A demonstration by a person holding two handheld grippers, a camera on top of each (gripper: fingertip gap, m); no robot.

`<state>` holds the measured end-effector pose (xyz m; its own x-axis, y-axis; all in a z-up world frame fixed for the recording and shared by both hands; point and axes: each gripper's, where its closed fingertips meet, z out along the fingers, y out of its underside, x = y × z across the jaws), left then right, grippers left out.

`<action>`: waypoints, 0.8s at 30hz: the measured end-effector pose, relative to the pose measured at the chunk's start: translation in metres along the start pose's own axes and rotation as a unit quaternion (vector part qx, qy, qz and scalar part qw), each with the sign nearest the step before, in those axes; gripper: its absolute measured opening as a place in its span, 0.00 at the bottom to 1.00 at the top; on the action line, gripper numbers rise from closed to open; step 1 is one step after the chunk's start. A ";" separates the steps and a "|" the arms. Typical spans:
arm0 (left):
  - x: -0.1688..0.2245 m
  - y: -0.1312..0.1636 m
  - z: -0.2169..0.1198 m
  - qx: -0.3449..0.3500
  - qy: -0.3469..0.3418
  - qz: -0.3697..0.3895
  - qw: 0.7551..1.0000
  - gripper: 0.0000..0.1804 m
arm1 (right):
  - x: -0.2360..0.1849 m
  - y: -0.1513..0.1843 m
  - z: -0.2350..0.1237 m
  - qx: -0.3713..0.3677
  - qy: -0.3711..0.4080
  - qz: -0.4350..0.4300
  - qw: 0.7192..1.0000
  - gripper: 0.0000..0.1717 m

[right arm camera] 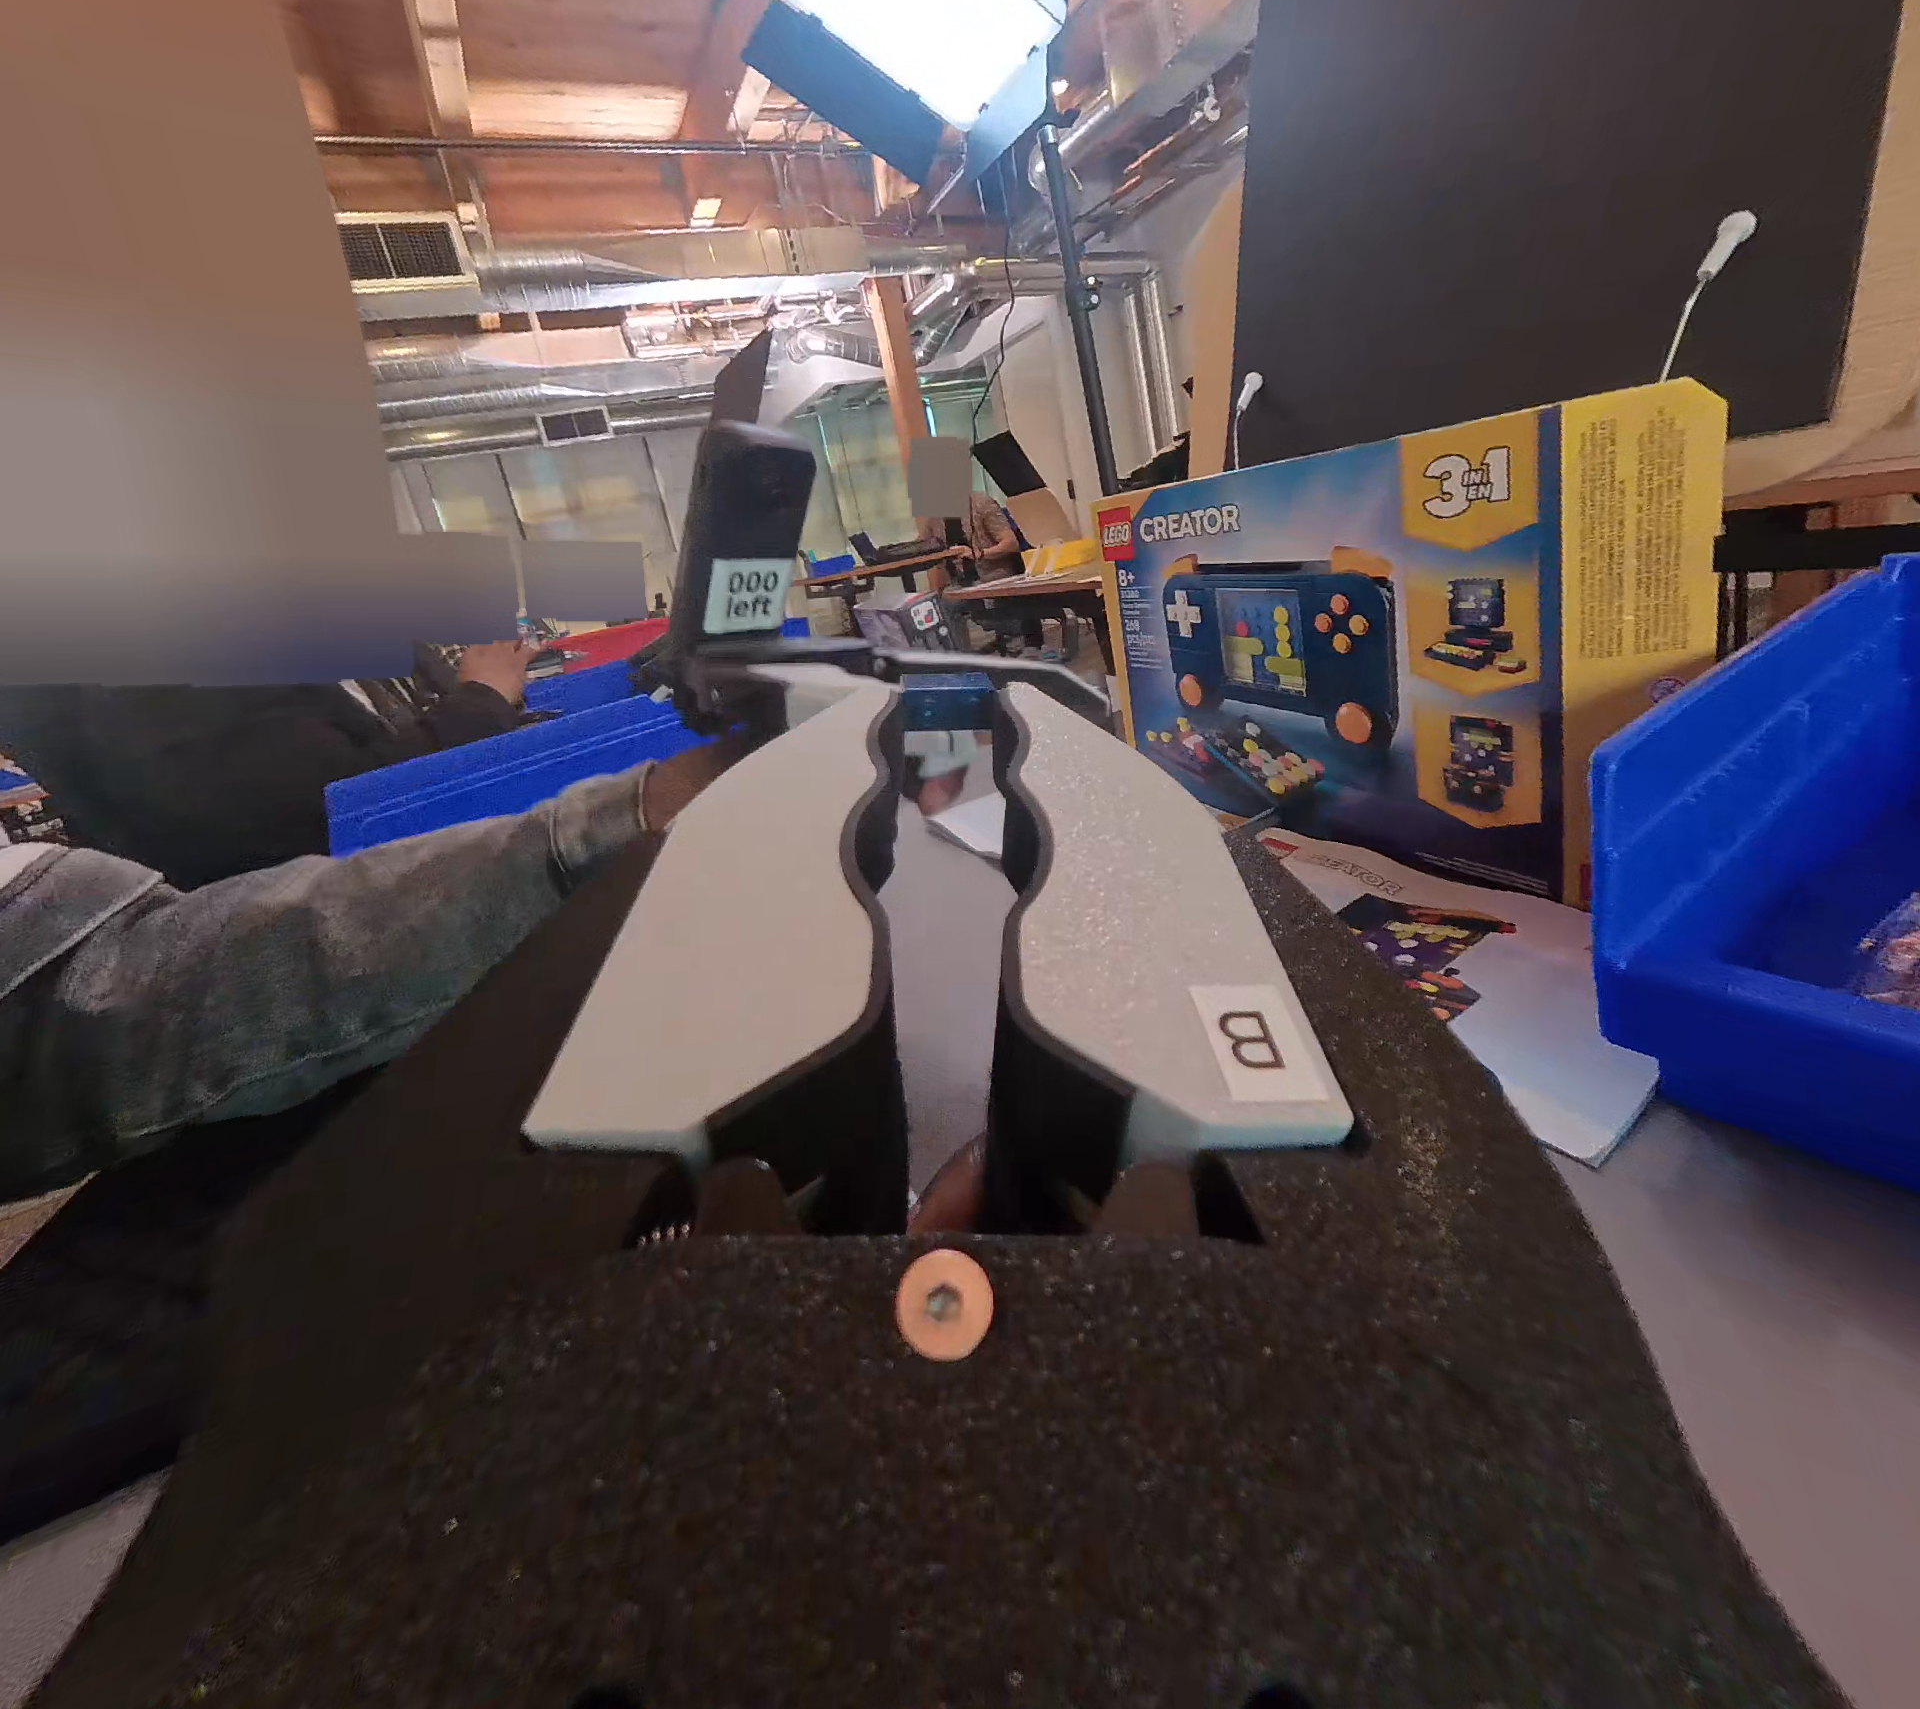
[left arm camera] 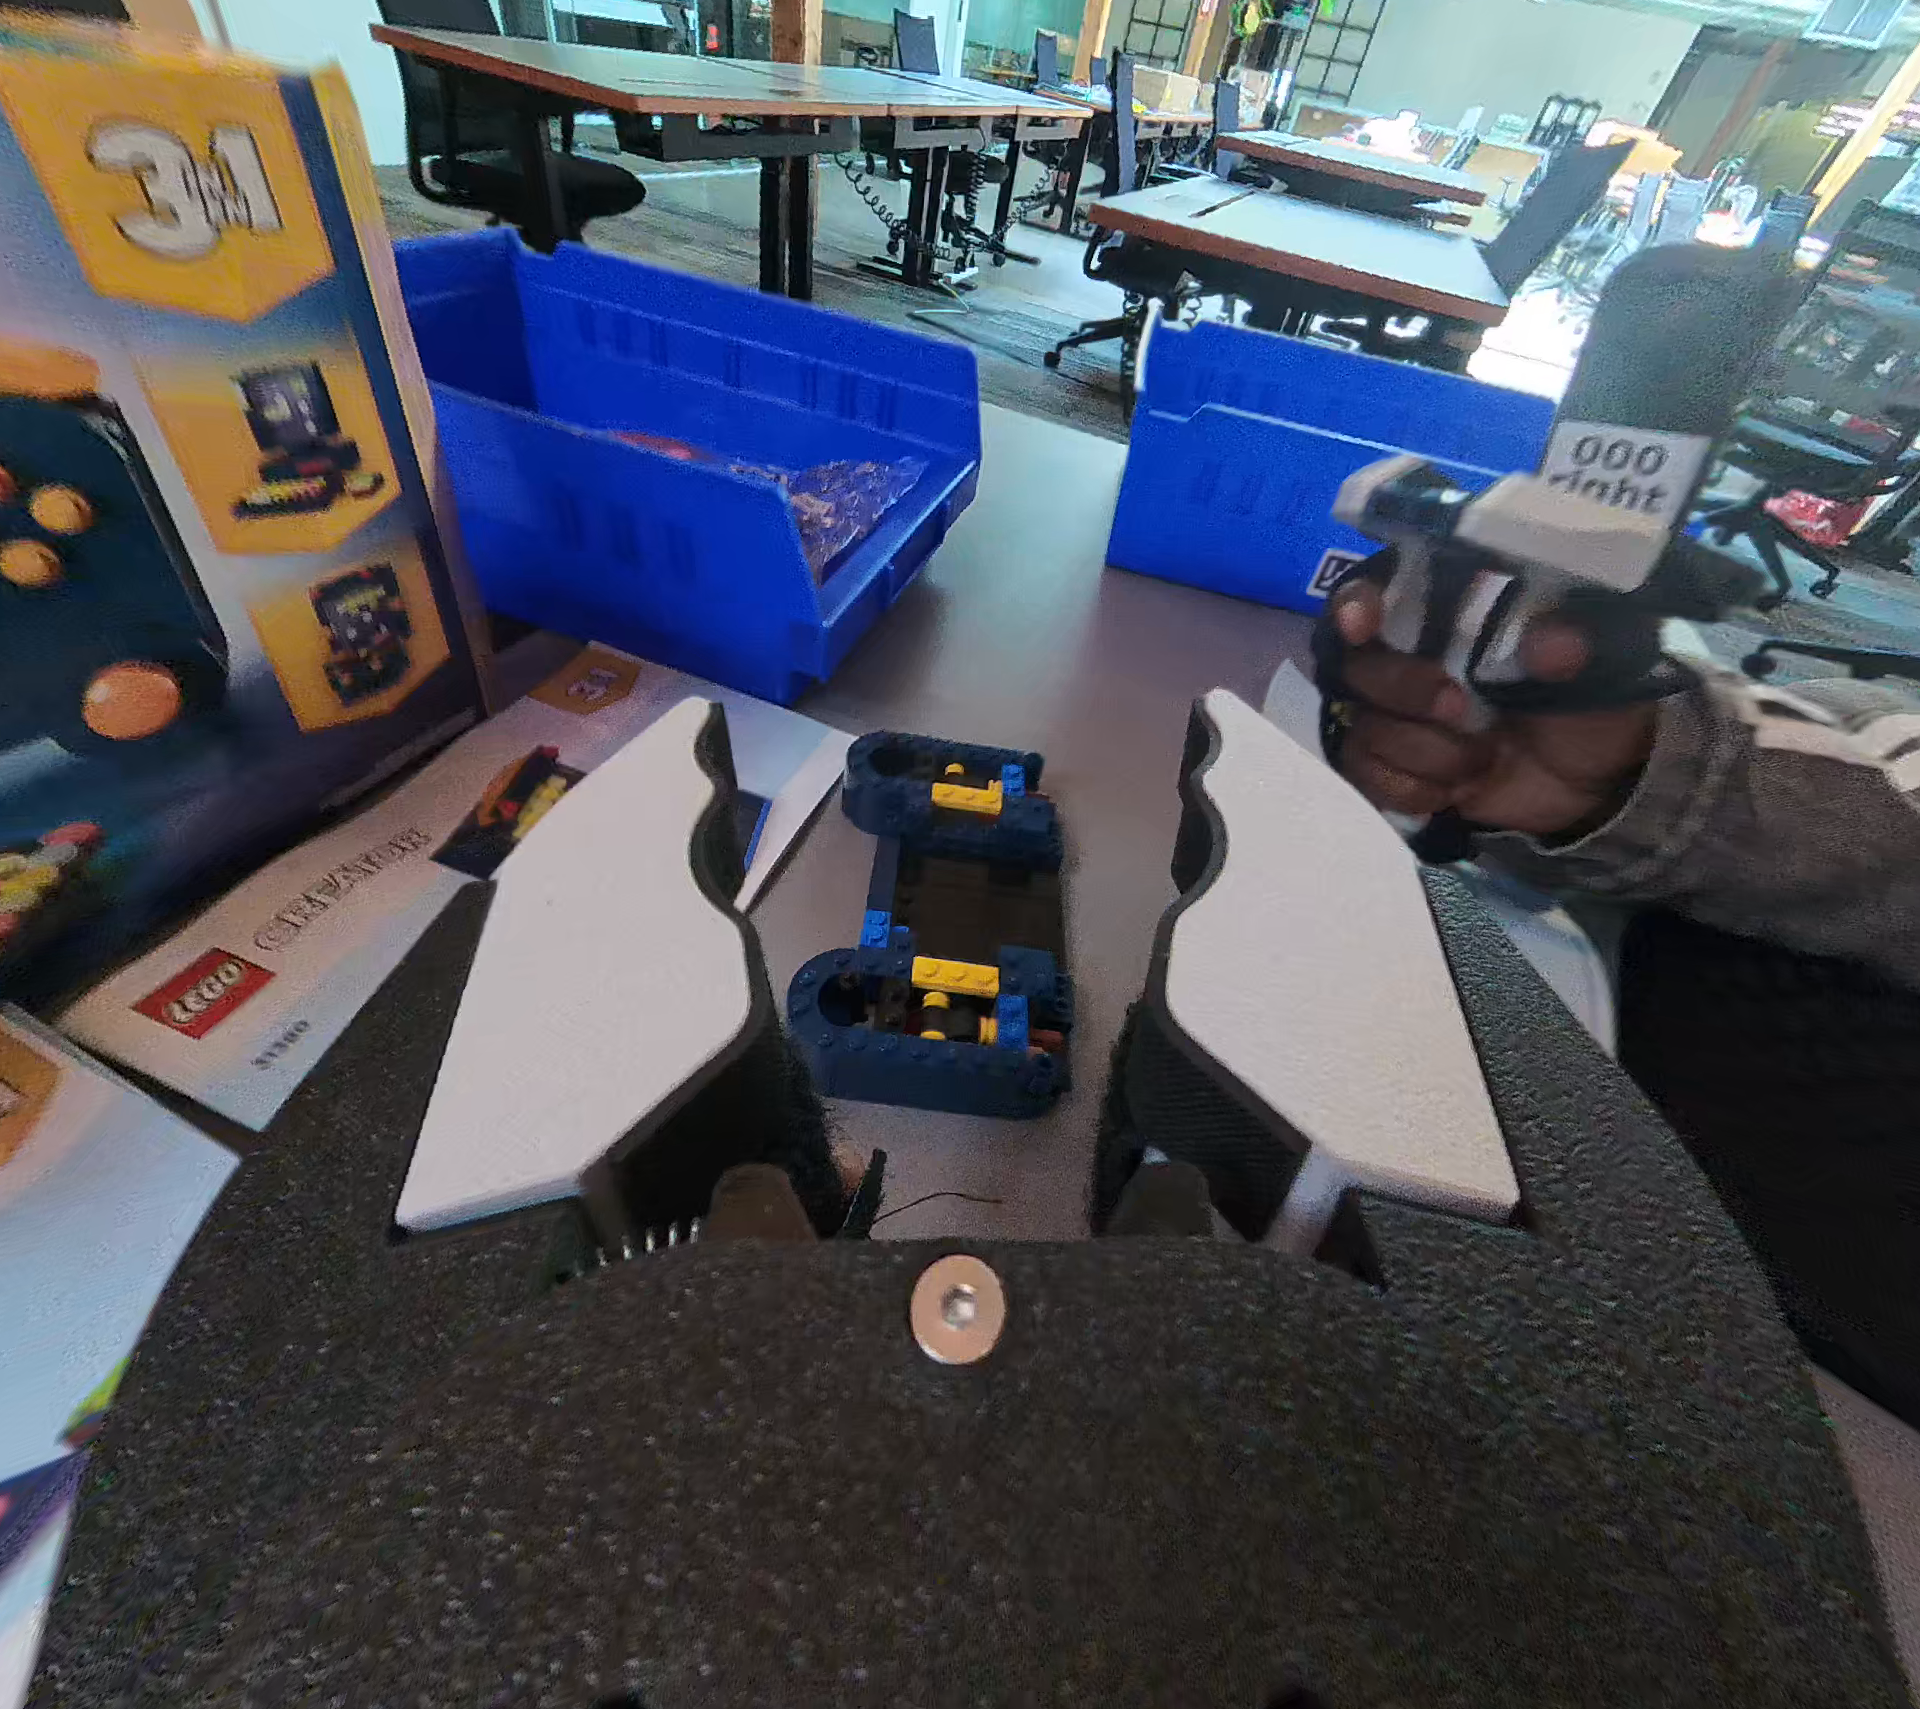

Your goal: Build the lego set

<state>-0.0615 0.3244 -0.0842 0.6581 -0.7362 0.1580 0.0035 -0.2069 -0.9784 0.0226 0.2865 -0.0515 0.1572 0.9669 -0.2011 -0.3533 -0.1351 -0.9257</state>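
Observation:
My left gripper (left arm camera: 961, 724) is open wide over the grey table (left arm camera: 1039, 599). A dark blue brick assembly (left arm camera: 945, 921) with yellow and light blue pieces lies flat on the table between its fingers. Neither pad touches it. My right gripper (right arm camera: 943, 709) is shut on a small dark blue brick (right arm camera: 943, 695), pinched at the fingertips and held up in the air. In the left wrist view the right gripper (left arm camera: 1392, 506) shows at the right, held by a hand, above and to the right of the assembly. The left gripper (right arm camera: 831, 672) shows just behind the held brick.
A building-set box (left arm camera: 208, 412) stands at the left, and it also shows in the right wrist view (right arm camera: 1403, 631). An instruction booklet (left arm camera: 343, 911) lies in front of it. Two blue bins (left arm camera: 675, 516) (left arm camera: 1299, 464) stand behind the assembly; one holds a bag of pieces. A sleeved arm (right arm camera: 312, 963) crosses at the left.

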 end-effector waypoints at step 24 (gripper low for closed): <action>0.009 0.090 0.022 -0.172 0.043 0.073 0.981 0.45 | 0.022 0.036 0.002 -0.061 0.020 0.059 0.996 0.09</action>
<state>-0.0385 0.3137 -0.1743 0.5664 -0.8229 0.0448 -0.3509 -0.2900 -0.8903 0.0116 0.3033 -0.0890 0.1586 0.9336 -0.3213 -0.2579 -0.2750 -0.9262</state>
